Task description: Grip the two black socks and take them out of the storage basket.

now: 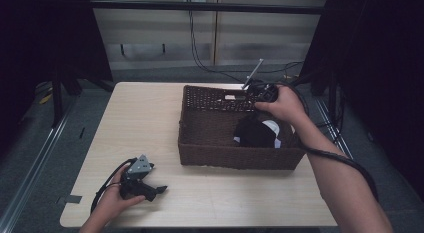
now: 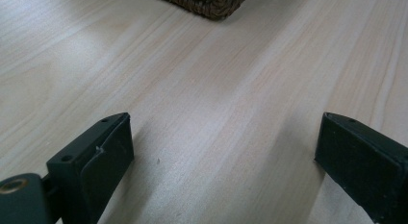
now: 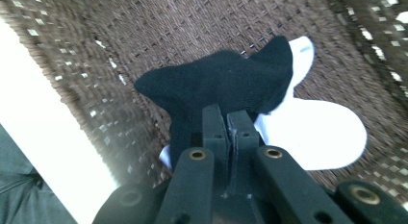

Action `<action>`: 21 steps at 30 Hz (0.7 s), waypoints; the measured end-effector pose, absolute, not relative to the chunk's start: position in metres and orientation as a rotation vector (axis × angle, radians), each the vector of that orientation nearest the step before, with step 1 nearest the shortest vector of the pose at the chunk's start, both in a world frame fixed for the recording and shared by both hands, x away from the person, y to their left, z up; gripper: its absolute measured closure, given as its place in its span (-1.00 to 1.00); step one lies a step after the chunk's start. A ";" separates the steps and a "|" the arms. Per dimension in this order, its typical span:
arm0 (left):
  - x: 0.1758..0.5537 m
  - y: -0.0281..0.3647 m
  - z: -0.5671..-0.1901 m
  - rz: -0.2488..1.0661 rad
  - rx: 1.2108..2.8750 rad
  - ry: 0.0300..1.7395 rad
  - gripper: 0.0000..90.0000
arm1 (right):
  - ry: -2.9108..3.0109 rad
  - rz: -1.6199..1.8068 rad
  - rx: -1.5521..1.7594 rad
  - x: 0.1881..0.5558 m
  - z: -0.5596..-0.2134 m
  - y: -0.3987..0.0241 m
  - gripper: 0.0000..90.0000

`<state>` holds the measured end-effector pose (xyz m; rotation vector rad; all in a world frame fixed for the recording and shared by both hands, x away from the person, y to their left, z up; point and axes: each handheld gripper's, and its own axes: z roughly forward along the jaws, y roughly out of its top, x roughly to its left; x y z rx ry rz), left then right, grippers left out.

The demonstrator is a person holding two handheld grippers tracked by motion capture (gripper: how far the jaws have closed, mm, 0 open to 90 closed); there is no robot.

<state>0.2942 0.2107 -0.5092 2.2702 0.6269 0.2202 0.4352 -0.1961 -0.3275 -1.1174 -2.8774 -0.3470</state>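
Note:
A black sock (image 3: 226, 80) lies on a white sock (image 3: 317, 130) on the floor of a brown wicker basket (image 1: 230, 155). From above, the black sock (image 1: 255, 133) and the white sock (image 1: 273, 126) sit in the basket's right half. My right gripper (image 3: 226, 119) hangs above them with its jaws pressed together and nothing seen between them. In the high view the right gripper (image 1: 261, 93) is held over the basket's far rim. My left gripper (image 1: 159, 189) rests on the table in front of the basket's left corner. The left gripper (image 2: 223, 147) is open over bare wood.
The light wooden table (image 1: 140, 123) has free room left of the basket and along its front edge. A corner of the basket (image 2: 207, 3) shows ahead of the left gripper. Cables (image 1: 345, 163) trail along the right forearm. Dark curtains flank the table.

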 end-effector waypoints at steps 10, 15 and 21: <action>0.294 0.211 -0.509 0.221 2.271 0.626 -0.88 | -2.932 -0.393 -1.085 0.415 -0.272 -0.203 0.97; 0.294 0.211 -0.509 0.220 2.270 0.627 -0.88 | -2.953 -0.399 -1.056 0.403 -0.254 -0.204 0.97; 0.294 0.211 -0.509 0.216 2.270 0.630 -0.88 | -2.990 -0.469 -1.006 0.377 -0.219 -0.202 0.97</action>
